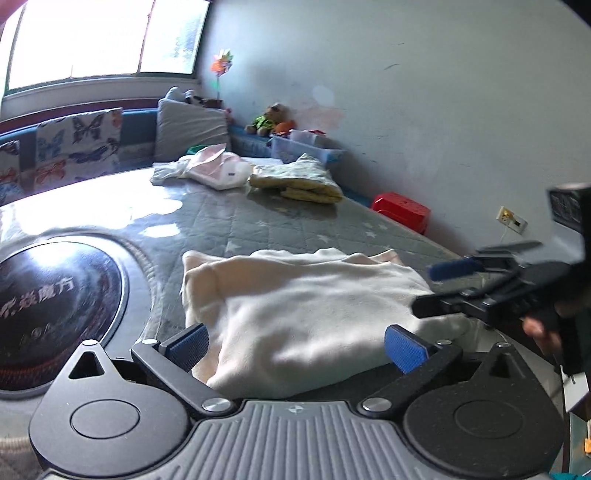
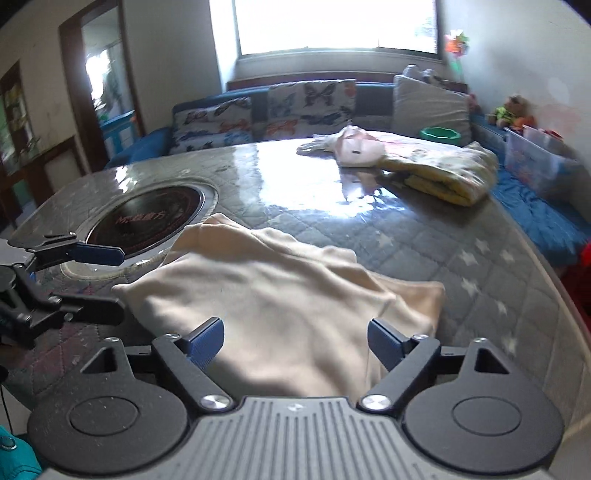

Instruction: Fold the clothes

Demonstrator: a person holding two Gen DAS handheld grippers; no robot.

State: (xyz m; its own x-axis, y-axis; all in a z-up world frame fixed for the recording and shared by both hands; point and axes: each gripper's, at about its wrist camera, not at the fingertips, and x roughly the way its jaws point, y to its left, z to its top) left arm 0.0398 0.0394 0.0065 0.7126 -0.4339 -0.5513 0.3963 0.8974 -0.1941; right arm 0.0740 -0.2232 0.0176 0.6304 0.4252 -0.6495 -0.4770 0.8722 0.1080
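Cream garment folded, lying on quilted grey table cover | left gripper fingers spread wide, gripping nothing | right gripper likewise wide, nothing held

White Chinese lettering on the black round cooktop — last characters "魔方", the rest blurred.

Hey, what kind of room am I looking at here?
Most likely a home living or dining room: a round table with a built-in cooktop, a sofa with butterfly cushions under a window, and a stuffed toy by the wall.
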